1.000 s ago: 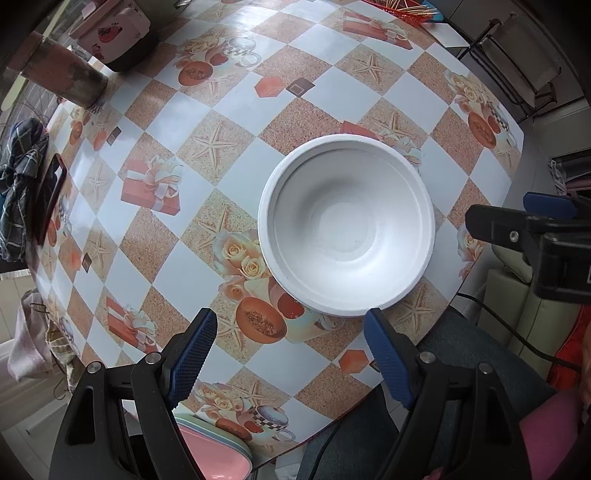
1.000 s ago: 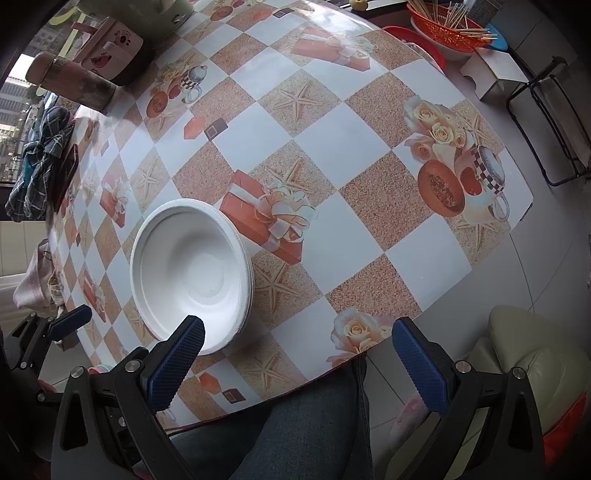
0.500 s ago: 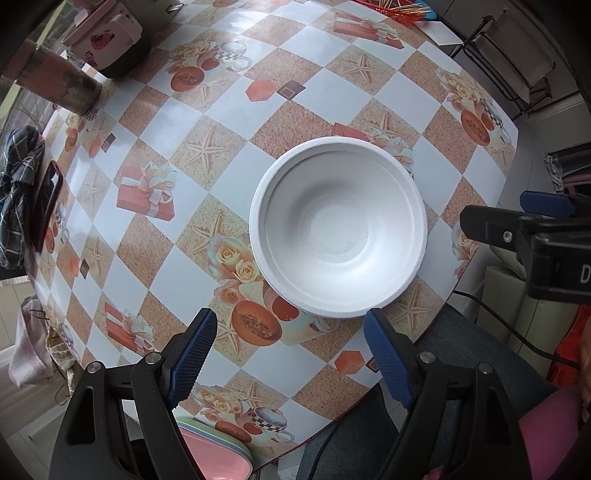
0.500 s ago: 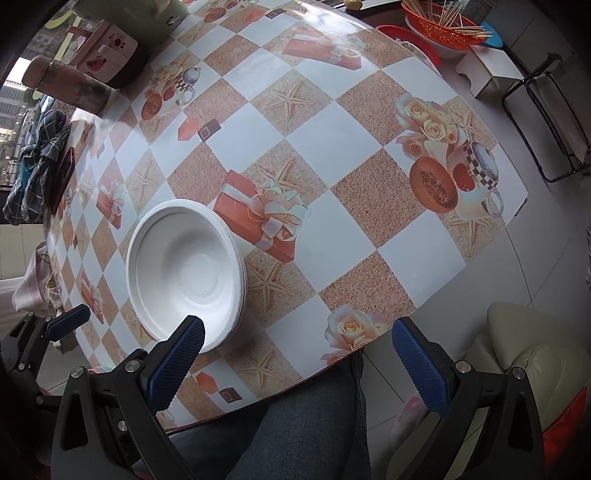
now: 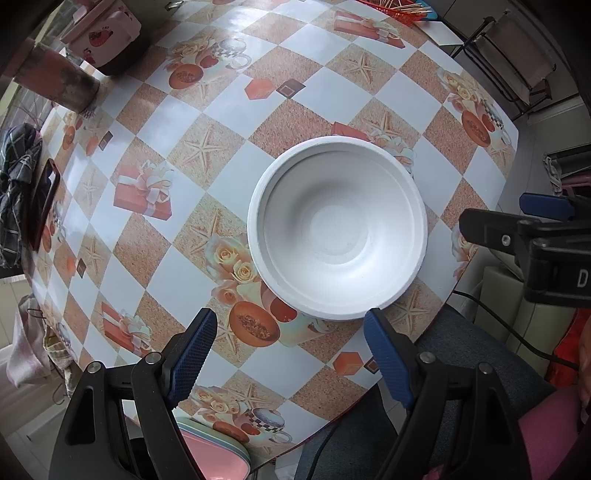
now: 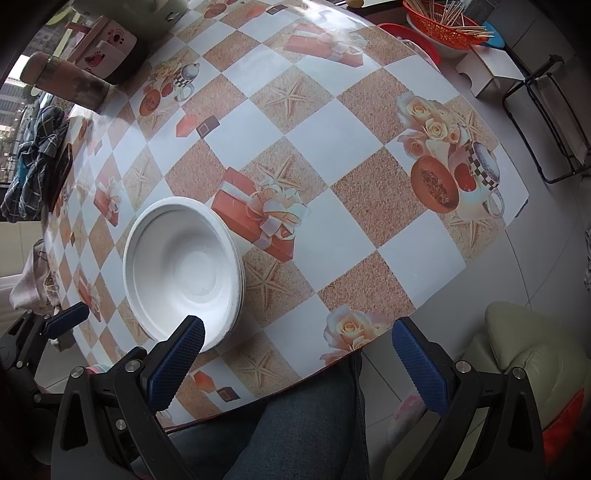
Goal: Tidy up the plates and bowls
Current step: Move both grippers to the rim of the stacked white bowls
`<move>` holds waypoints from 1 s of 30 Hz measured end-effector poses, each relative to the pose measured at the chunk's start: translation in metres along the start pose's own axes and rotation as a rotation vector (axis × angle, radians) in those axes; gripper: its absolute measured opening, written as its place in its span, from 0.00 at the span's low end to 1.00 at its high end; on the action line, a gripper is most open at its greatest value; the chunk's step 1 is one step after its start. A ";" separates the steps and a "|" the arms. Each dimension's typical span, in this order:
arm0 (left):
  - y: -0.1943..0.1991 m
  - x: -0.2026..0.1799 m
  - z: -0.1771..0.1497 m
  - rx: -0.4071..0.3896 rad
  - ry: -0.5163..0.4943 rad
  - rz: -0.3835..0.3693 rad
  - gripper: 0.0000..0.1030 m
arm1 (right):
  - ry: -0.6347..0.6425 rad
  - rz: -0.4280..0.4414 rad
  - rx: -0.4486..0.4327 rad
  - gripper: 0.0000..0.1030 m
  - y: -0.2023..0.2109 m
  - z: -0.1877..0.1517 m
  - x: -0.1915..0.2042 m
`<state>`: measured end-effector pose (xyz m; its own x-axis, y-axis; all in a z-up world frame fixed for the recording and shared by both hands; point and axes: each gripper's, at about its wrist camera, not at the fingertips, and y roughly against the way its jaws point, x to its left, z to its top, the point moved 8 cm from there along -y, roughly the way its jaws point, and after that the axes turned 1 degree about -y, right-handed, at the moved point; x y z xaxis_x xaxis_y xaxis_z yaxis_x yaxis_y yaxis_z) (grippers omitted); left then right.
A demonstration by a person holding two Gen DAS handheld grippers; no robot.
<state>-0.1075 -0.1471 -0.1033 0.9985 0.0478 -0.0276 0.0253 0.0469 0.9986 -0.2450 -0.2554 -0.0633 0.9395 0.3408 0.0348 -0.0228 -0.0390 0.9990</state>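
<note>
white bowl [image 5: 338,230], checkered tablecloth [image 5: 221,107] (starfish, roses)

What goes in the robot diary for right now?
left gripper: open, empty | right gripper: open, empty | white bowl: on table, untouched

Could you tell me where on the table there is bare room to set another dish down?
Bare tablecloth lies right of the white bowl, out to the table's right edge, and beyond it toward the far side. The far-left corner is crowded: pink box, jar, phone, cloth.

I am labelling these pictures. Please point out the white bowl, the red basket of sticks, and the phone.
white bowl [image 5: 338,230], left wrist view, on its inner floor.
red basket of sticks [image 6: 441,31], right wrist view, on its woven wall.
phone [image 5: 44,205], left wrist view, on its dark screen.
</note>
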 end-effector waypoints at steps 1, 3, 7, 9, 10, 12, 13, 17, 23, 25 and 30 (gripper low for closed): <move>0.000 0.000 0.000 0.000 0.001 0.000 0.82 | 0.001 0.000 0.000 0.99 0.000 0.000 0.000; 0.000 0.000 0.000 0.001 0.005 -0.001 0.82 | 0.002 -0.001 0.001 0.99 0.000 0.000 0.001; -0.001 0.000 0.000 0.002 0.004 -0.002 0.82 | -0.002 -0.002 0.004 0.99 -0.001 -0.001 -0.001; -0.001 -0.001 0.000 0.002 0.006 -0.003 0.82 | -0.007 -0.002 0.007 0.99 -0.002 -0.002 -0.002; -0.001 -0.001 -0.001 0.003 0.007 -0.004 0.82 | -0.008 -0.003 0.009 0.99 -0.002 -0.003 -0.002; -0.002 -0.002 -0.001 0.003 0.011 -0.006 0.82 | -0.011 -0.005 0.013 0.99 -0.003 -0.003 -0.003; -0.002 -0.002 -0.001 0.002 0.015 -0.007 0.82 | -0.011 -0.005 0.014 0.99 -0.003 -0.003 -0.003; 0.001 0.001 0.003 -0.016 0.031 -0.002 0.82 | -0.008 -0.005 0.015 0.99 -0.005 -0.005 -0.003; 0.003 0.009 0.007 -0.043 0.075 0.013 0.82 | -0.013 -0.005 0.029 0.99 -0.010 -0.007 -0.007; 0.001 0.012 0.008 -0.048 0.097 0.016 0.82 | -0.012 -0.006 0.035 0.99 -0.014 -0.007 -0.008; -0.007 0.015 0.013 -0.049 0.152 0.010 0.82 | 0.015 -0.027 0.065 0.99 -0.025 -0.006 -0.009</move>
<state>-0.0922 -0.1599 -0.1106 0.9796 0.1991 -0.0281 0.0095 0.0941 0.9955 -0.2548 -0.2517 -0.0889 0.9344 0.3562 0.0087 0.0253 -0.0907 0.9956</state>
